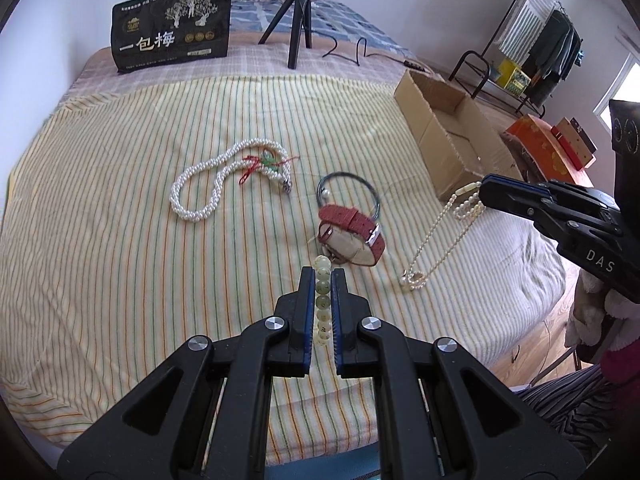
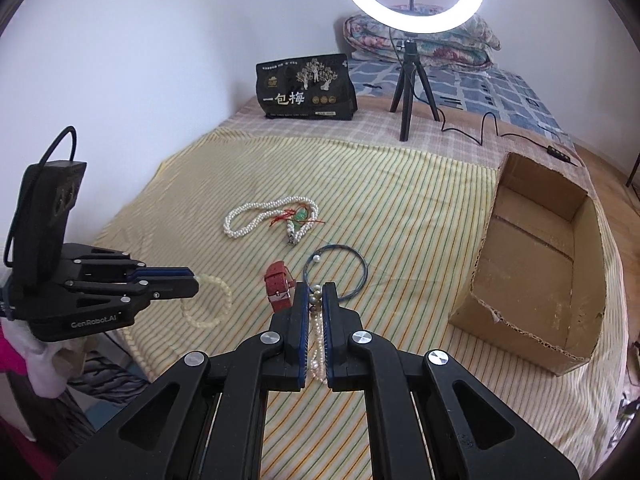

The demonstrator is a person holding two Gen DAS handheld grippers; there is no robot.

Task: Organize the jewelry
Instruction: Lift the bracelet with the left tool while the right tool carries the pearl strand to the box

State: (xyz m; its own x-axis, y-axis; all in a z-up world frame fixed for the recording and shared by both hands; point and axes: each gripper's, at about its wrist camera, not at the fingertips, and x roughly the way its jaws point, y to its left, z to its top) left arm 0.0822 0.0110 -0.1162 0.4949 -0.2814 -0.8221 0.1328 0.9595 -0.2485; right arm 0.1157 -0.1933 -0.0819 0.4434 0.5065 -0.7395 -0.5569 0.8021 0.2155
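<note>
Nearest, the left gripper [image 1: 323,276] is clamped on a pale bead bracelet [image 1: 322,304]; the right gripper [image 2: 316,292] pinches a thin pearl strand [image 2: 318,336]. Beyond the red-strapped watch [image 1: 352,232] lies a twisted pearl necklace [image 1: 224,176]; the cardboard box [image 2: 532,280] stands right of the watch.

Home bedroom — bed [image 1: 120,200], folded quilts [image 2: 424,40].

My left black plastic claw [image 1: 322,280] and right black plastic claw [image 2: 315,292] have blue pads, silver screws, white lettering; pink sleeve [image 2: 12,354].
</note>
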